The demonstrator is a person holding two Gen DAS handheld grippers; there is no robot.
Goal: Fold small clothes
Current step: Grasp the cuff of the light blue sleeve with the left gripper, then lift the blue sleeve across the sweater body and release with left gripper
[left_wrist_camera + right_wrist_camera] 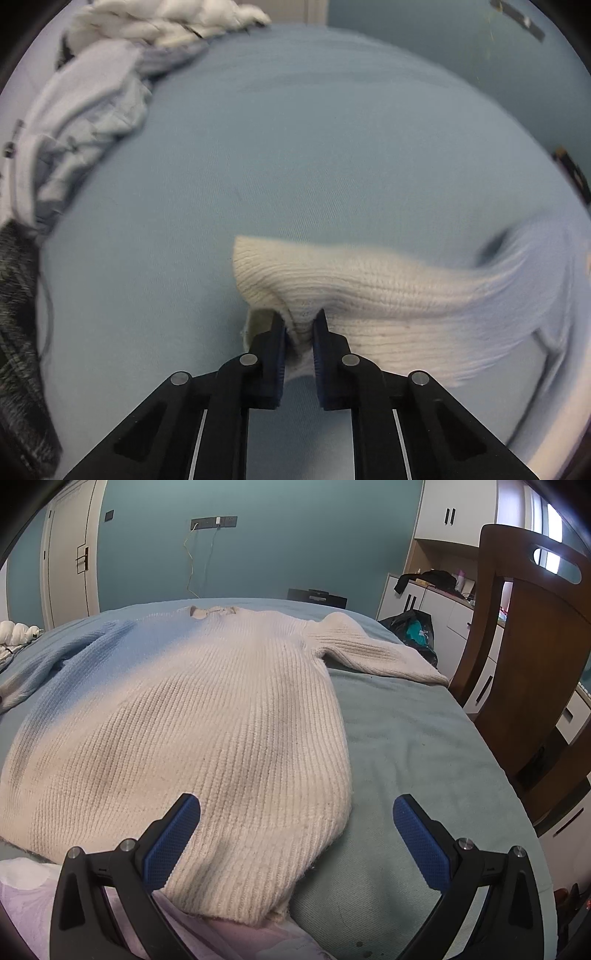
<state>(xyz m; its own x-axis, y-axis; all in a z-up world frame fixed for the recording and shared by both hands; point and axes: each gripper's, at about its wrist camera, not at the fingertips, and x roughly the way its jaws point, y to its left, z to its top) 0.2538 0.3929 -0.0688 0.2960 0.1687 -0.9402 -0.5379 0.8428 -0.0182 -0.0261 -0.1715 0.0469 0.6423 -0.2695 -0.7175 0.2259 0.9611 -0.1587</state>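
Observation:
A cream ribbed knit sweater (207, 716) lies spread flat on the pale blue bed sheet (413, 746), neck at the far end and one sleeve (373, 651) stretched toward the right edge. In the left wrist view my left gripper (299, 325) is shut on the cuff end of the other sleeve (369, 291), with a fold of knit bunched between its blue pads. My right gripper (295, 808) hovers open over the sweater's near hem; its left finger (173, 842) is above the knit and its right finger (421, 845) above bare sheet.
A heap of crumpled pale clothes (85, 110) and a white quilted piece (166, 22) lie at the sheet's far left. A brown wooden chair (535, 657) stands against the bed's right side. White cabinets (436, 602) and a dark bag (413, 627) are behind.

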